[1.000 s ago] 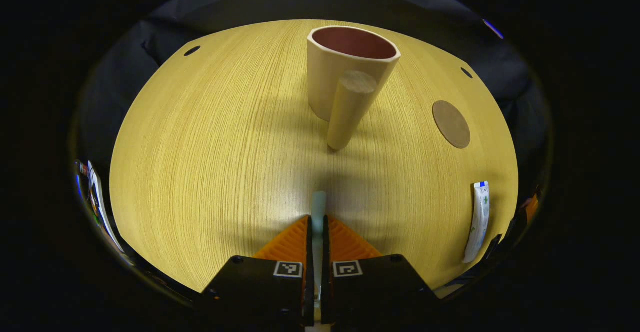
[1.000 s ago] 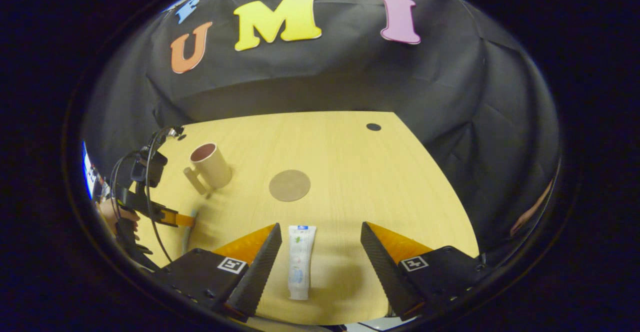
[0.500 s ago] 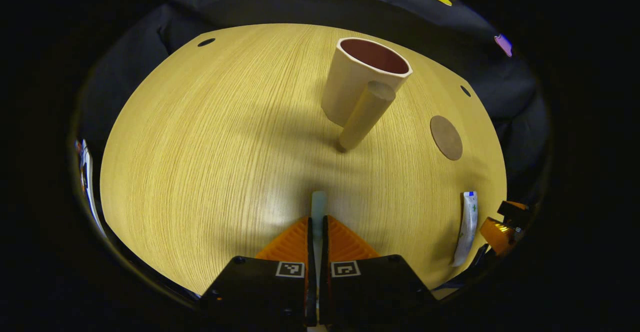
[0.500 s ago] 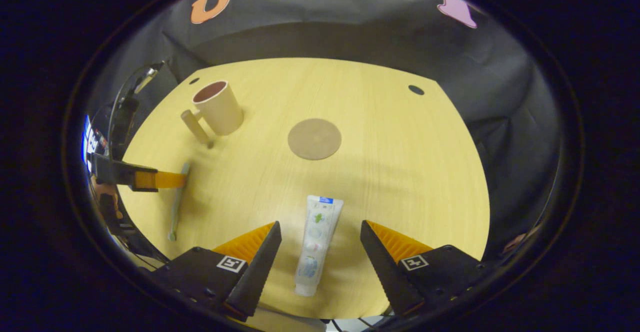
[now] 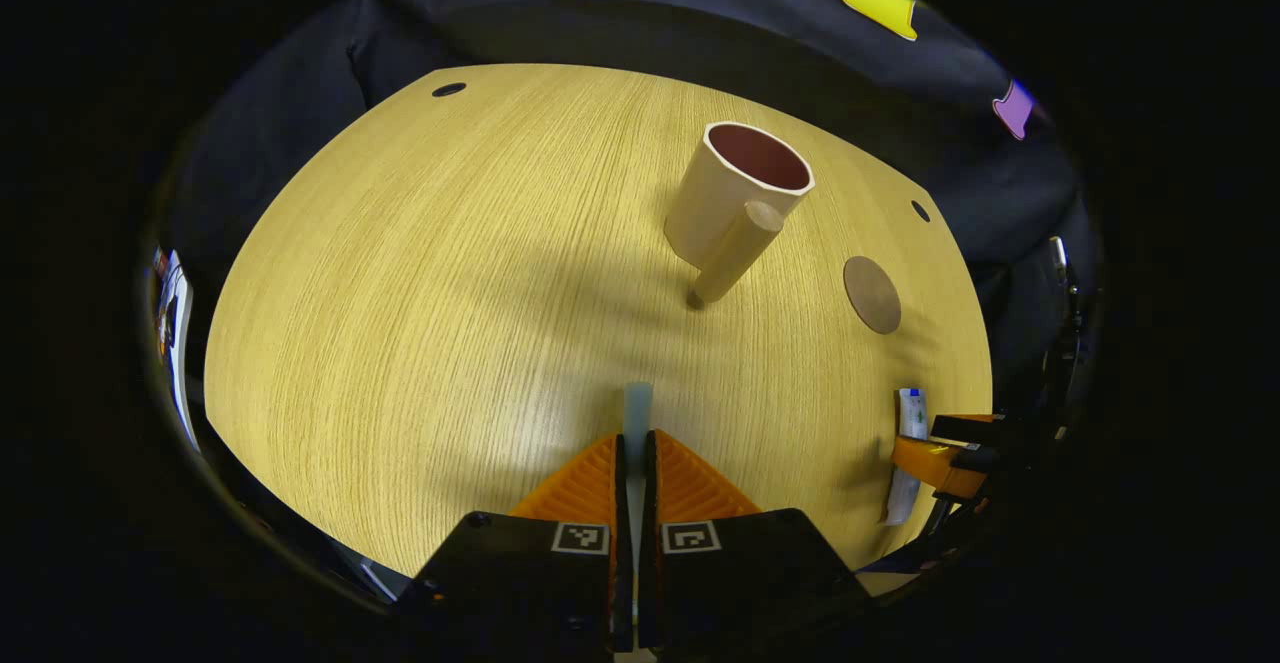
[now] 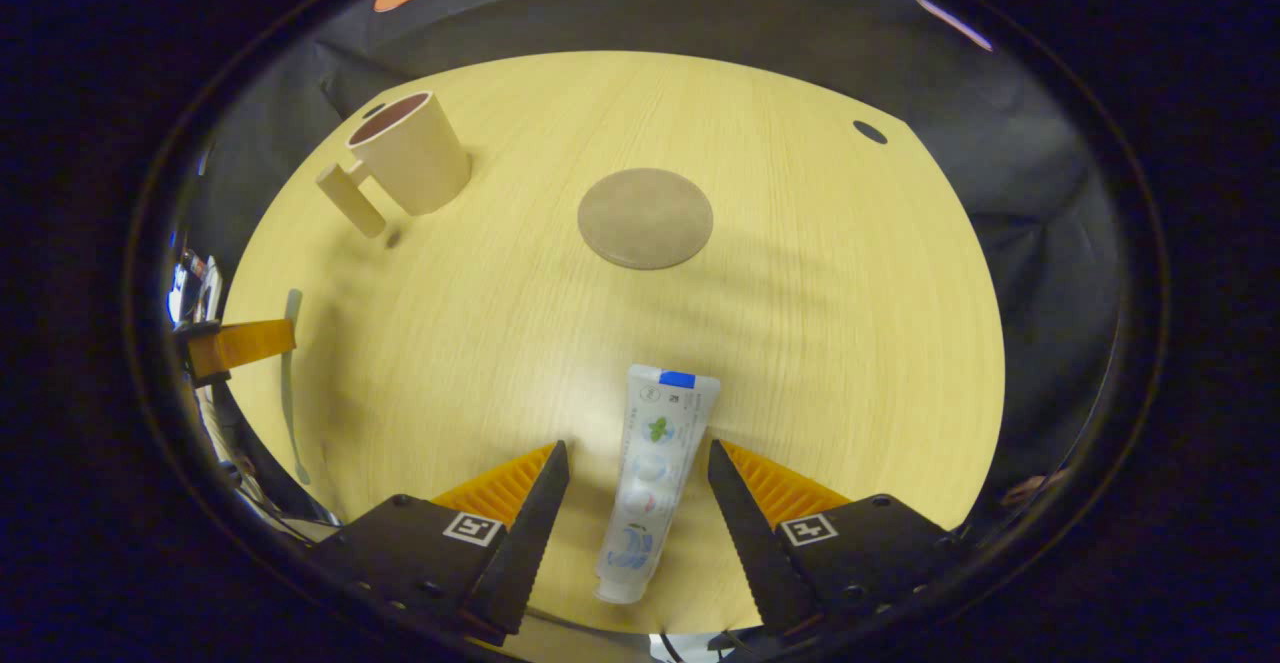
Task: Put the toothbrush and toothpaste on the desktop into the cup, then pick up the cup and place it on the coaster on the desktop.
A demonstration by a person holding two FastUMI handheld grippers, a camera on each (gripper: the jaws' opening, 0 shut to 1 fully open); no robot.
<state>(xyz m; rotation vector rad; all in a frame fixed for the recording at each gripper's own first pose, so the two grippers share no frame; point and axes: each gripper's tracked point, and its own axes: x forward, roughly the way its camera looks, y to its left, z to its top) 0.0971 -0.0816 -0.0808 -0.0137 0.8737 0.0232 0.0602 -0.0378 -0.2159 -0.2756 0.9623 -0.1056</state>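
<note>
My left gripper (image 5: 635, 435) is shut on the pale toothbrush (image 5: 637, 405), whose end pokes out ahead of the fingertips. The beige cup (image 5: 735, 178) with a dark red inside stands upright farther ahead, its thick handle (image 5: 737, 251) towards me. In the right gripper view the white toothpaste tube (image 6: 655, 463) lies on the table between the open fingers of my right gripper (image 6: 637, 448), cap end far. The round brown coaster (image 6: 645, 218) lies beyond it, and the cup (image 6: 410, 153) stands at the far left. The left gripper (image 6: 240, 343) holds the toothbrush (image 6: 288, 413) at the left edge.
The wooden table (image 5: 400, 293) has small dark holes near its far corners (image 5: 448, 89). The coaster (image 5: 872, 293) lies right of the cup, and the toothpaste (image 5: 905, 443) with the right gripper (image 5: 940, 458) over it sits at the table's right edge. Black cloth surrounds the table.
My left gripper has pulled back from the cup with the toothbrush. My right gripper has come down and forward over the toothpaste, and its fingers now flank the tube more closely.
</note>
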